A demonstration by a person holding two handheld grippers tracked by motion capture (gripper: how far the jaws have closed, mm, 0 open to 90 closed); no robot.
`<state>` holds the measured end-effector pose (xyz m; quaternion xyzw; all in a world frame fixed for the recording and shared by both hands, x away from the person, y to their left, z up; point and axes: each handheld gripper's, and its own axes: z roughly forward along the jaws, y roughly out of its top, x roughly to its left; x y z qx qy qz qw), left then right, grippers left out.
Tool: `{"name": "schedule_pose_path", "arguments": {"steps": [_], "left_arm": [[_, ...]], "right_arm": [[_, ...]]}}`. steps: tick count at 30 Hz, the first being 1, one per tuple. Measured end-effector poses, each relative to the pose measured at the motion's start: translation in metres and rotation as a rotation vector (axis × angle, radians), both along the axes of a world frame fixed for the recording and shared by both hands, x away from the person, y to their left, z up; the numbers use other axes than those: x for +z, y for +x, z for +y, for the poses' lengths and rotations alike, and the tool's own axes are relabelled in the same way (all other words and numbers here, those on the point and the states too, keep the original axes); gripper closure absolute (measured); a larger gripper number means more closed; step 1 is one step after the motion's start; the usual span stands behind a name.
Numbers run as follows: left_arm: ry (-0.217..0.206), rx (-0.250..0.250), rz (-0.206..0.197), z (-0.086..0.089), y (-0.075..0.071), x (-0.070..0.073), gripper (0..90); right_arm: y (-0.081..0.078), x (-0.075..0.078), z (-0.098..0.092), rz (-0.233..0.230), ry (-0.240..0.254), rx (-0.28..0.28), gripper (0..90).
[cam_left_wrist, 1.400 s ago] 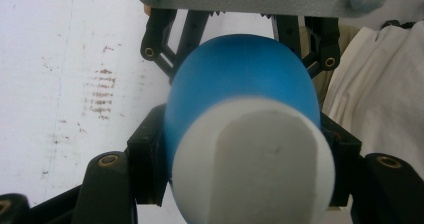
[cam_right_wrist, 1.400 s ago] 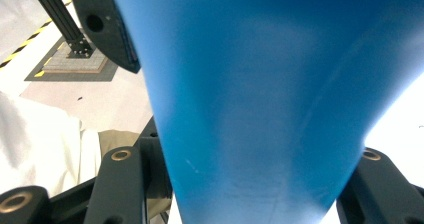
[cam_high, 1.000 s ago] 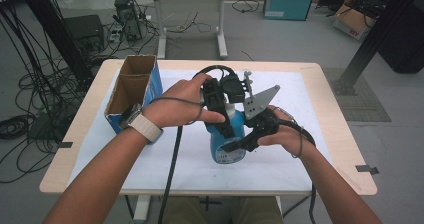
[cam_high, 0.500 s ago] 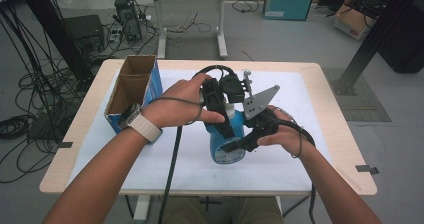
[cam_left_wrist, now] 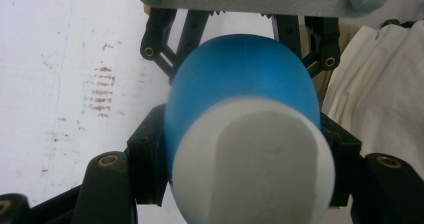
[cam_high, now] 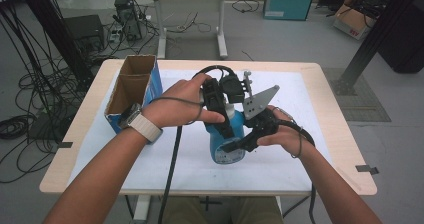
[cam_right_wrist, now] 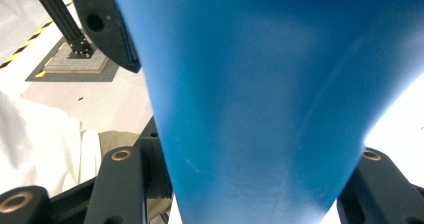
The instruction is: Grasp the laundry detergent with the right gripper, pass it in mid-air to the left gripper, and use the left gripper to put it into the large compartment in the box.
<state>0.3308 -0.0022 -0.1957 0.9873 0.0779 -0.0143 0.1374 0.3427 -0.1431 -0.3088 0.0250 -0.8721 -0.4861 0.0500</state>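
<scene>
**Blue bottle clamped by both grippers**

The blue bottle with a white cap lies mid-counter, held just above the white mat. The left gripper is clamped on its upper part near the cap; the right gripper is closed on its lower body from 3 o'clock. An open cardboard box stands at 9 o'clock on the counter.

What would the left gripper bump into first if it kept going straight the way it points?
Probably the right gripper, whose jaws clamp the far end of the blue bottle that the left gripper holds; depth is hard to judge.
</scene>
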Motion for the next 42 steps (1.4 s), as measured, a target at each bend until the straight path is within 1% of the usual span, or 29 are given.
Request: {"name": "schedule_pose_path", "arguments": {"steps": [1,2,3,4,11,13,14,15,16,20,30,35,36,39,40,41,42], "left_arm": [[0.009,-0.011,-0.003,0.0001,0.0007,0.0004,37.8],[0.002,-0.002,-0.001,0.0,0.0001,0.0001,37.7],[0.006,-0.008,-0.009,0.0,0.0004,0.0001,37.7],[-0.002,0.0,-0.002,0.0,0.0,0.0,37.7],[-0.001,0.001,-0.003,0.0,-0.0001,-0.0002,37.7],[-0.001,0.0,-0.001,0.0,-0.0001,0.0,37.7],[0.007,-0.01,-0.005,0.0001,0.0005,0.0004,37.7],[0.0,0.0,-0.003,-0.0001,-0.0003,0.0,37.8],[0.008,-0.01,-0.006,0.0,0.0003,0.0005,37.7],[0.007,-0.009,-0.013,-0.0001,-0.0003,0.0004,37.7],[0.014,-0.014,-0.017,-0.0016,-0.0012,0.0037,37.8],[0.024,-0.015,-0.032,-0.0043,-0.0028,0.0065,37.9],[0.015,-0.019,-0.035,-0.0051,-0.0026,0.0068,37.9],[0.018,-0.014,-0.041,-0.0057,-0.0028,0.008,37.9],[0.024,-0.012,-0.042,-0.0058,-0.0022,0.0086,37.9],[0.03,-0.01,-0.044,-0.0058,-0.0017,0.0088,37.9],[0.02,-0.006,-0.046,-0.0056,-0.0011,0.008,37.8]], "right_arm": [[0.0001,0.0001,0.0001,0.0,0.0,0.001,44.0],[0.0001,0.0,0.0001,0.0,0.0,0.001,44.0],[0.0001,0.0,0.0001,-0.001,-0.001,0.0,44.0],[0.0001,0.0001,0.0001,0.0,0.0,0.001,44.0],[0.0001,-0.0001,0.0,0.002,0.0,0.001,44.0],[0.0,-0.0001,0.0,0.001,0.001,0.0,44.0],[0.0,-0.0001,0.0,0.001,0.001,0.001,44.0],[-0.0001,-0.0002,0.0,0.001,0.002,-0.001,44.0],[-0.0001,0.0,-0.0001,0.0,0.001,0.001,44.0],[-0.0003,0.0,0.0,0.0,0.001,0.001,44.0],[-0.0011,0.0021,-0.0007,-0.005,0.005,-0.001,43.9],[-0.0011,0.0044,-0.0012,-0.016,0.006,-0.001,43.7],[-0.001,0.005,-0.001,-0.022,0.005,-0.002,43.7],[-0.0007,0.0061,-0.0005,-0.024,0.008,-0.006,43.2],[-0.0006,0.0063,-0.0005,-0.025,0.009,-0.012,42.3],[-0.0005,0.0062,-0.0009,-0.035,0.012,-0.033,34.3],[0.0011,0.0054,-0.0014,-0.044,0.011,-0.06,20.0]]}}
